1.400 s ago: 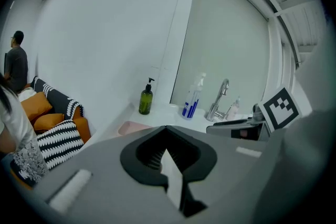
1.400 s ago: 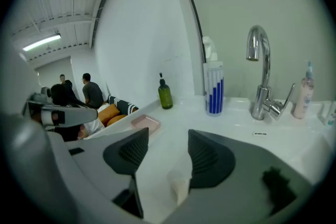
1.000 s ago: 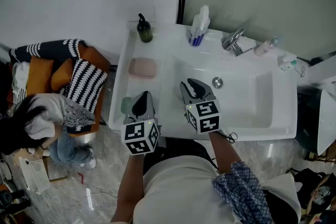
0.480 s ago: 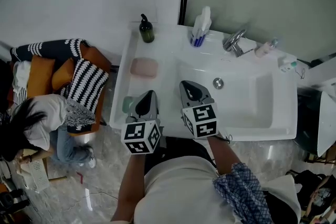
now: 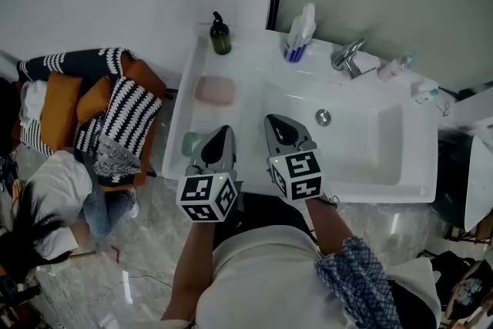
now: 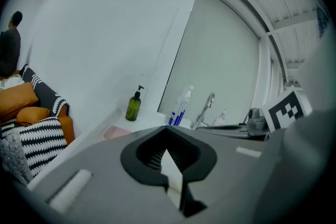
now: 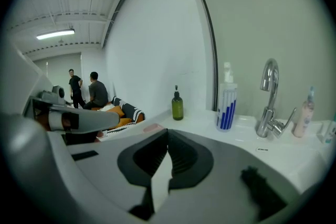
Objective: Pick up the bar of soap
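The person is standing at the sink (image 5: pixel 370 195) and holding both tools over its front edge. The left gripper (image 5: pixel 224 130) is hovering over the left ledge (image 5: pixel 199 59), its jaws pressed together on nothing. The right gripper (image 5: pixel 272 120) is hanging over the near rim of the bowl, likewise closed and empty.

The soap (image 5: pixel 215 91), a pink bar, is lying flat on that ledge. It is beyond the left gripper and short of the green bottle (image 5: pixel 220 35), touching neither.

To my eye the reach is only now beginning, and the left tool is the nearer one for it. Its jaws are going to need spreading first, wider than the bar's short side, before it is carried forward. It looks best to come in tilted downward and straddle the bar across its narrow width. The tips should sink almost to the ledge, so the pads are meeting the long flanks and not the rounded top.

Soap is probably slick, so a slow, moderate squeeze seems wiser than a hard pinch that could squirt it toward the bowl. The lift should then go straight up, staying clear of the bottle behind.
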Demonstrator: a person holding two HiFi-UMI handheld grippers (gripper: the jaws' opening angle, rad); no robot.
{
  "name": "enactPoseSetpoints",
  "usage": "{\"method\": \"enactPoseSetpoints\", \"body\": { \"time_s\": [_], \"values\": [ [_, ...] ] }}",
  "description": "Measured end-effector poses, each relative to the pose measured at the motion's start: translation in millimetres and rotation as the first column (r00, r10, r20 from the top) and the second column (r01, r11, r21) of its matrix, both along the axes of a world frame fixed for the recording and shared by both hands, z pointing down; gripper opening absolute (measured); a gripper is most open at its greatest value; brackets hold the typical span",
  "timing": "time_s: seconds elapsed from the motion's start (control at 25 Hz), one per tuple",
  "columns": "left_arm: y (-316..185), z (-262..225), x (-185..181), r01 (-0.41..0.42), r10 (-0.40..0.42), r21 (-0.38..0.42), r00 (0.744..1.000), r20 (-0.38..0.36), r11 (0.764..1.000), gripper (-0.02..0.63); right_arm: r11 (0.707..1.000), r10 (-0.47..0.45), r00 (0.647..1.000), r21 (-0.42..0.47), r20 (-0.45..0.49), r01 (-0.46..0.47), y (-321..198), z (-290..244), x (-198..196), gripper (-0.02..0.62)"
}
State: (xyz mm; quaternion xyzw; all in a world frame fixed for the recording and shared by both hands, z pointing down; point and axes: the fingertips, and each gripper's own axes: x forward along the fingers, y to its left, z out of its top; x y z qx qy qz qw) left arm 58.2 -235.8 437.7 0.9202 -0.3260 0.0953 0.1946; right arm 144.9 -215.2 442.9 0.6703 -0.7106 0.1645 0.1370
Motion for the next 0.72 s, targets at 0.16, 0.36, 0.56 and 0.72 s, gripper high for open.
{"method": "enactPoseSetpoints", "body": {
  "time_s": [0.16, 0.36, 0.56, 0.72],
  "values": [
    [1, 2, -1, -0.005, 0.005, 0.002, 1.0, 0.019, 1.0, 0.006, 1.0, -0.012, 1.0, -0.009, -0.016, 0.012, 0, 1, -4, 0.015],
    [1, 2, -4, 0.011, -0.012, -0.021, 1.0, -0.014, 1.0, 0.008, 0.999, -0.034, 0.999, -0.004, -0.021, 0.034, -1, 0, -9, 0.015],
    [-1, 5, -14, 0.057, -0.057, -0.022, 0.998, -0.016, 0.998, 0.008, 0.997, -0.071, 0.997, -0.011, -0.02, 0.071, -3, 2, -18, 0.015],
    [-6, 5, -26, 0.103, -0.104, -0.027, 0.994, -0.029, 0.994, 0.008, 0.986, -0.166, 0.986, -0.021, 0.027, 0.166, -9, 6, -39, 0.015]
  ]
}}
